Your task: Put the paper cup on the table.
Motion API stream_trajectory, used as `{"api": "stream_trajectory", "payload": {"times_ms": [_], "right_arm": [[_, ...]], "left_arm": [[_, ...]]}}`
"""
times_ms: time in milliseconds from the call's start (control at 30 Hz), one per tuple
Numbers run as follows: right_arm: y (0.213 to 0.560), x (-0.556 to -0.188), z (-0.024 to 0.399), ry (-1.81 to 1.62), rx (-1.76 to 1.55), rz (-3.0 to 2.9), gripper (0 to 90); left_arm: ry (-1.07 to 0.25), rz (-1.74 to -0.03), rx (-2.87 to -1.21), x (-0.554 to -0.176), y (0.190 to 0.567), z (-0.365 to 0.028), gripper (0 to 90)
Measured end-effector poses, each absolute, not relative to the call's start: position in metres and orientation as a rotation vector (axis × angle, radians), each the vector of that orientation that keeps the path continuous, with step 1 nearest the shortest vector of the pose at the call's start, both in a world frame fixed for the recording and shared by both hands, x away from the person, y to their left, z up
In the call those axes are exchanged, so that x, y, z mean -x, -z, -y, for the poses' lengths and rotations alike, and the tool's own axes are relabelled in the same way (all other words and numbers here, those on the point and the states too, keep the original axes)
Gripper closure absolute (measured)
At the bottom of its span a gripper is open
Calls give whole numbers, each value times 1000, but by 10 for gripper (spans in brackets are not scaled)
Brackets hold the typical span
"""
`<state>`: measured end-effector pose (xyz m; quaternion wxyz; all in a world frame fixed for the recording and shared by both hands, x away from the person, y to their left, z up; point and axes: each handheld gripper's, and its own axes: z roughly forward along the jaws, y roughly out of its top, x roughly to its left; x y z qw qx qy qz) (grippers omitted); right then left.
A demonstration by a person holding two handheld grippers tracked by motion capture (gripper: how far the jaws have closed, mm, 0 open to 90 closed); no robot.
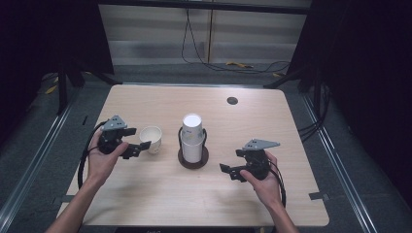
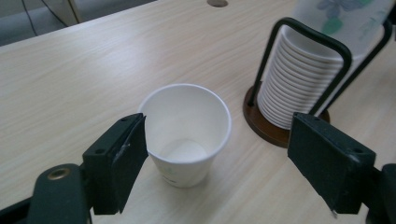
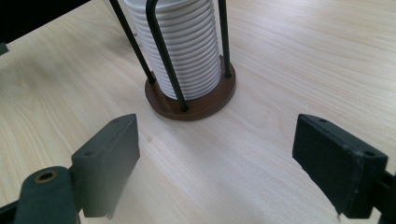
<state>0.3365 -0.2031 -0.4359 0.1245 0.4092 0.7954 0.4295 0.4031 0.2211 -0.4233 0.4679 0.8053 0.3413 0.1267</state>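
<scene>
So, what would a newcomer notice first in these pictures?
First, the cup stack upside down in its wire holder at mid-table. Next, a single cup upright just to its left, sitting between the open jaws of the left tongs; one jaw is at its rim, the other well clear. The right tongs are open, facing the holder.

A single cup (image 1: 151,138) stood on the table (image 1: 145,194), left of my cup stack (image 1: 193,137) in its holder (image 1: 193,159)
</scene>
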Motion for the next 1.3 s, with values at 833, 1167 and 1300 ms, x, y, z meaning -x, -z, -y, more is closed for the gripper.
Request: {"api": "stream_trajectory", "payload": {"times_ms": [833, 1167, 1300], "right_arm": [[447, -334, 202, -1253, -1247, -2293, 145], [453, -326, 200, -1221, -1273, -2301, 141], [455, -323, 205, -1212, -1297, -2274, 142]], "left_arm": [[-295, -785, -2007, -338, 461, -213, 183], [-228, -843, -1978, -343, 480, -213, 183], [-236, -840, -1976, -344, 483, -214, 183]]}}
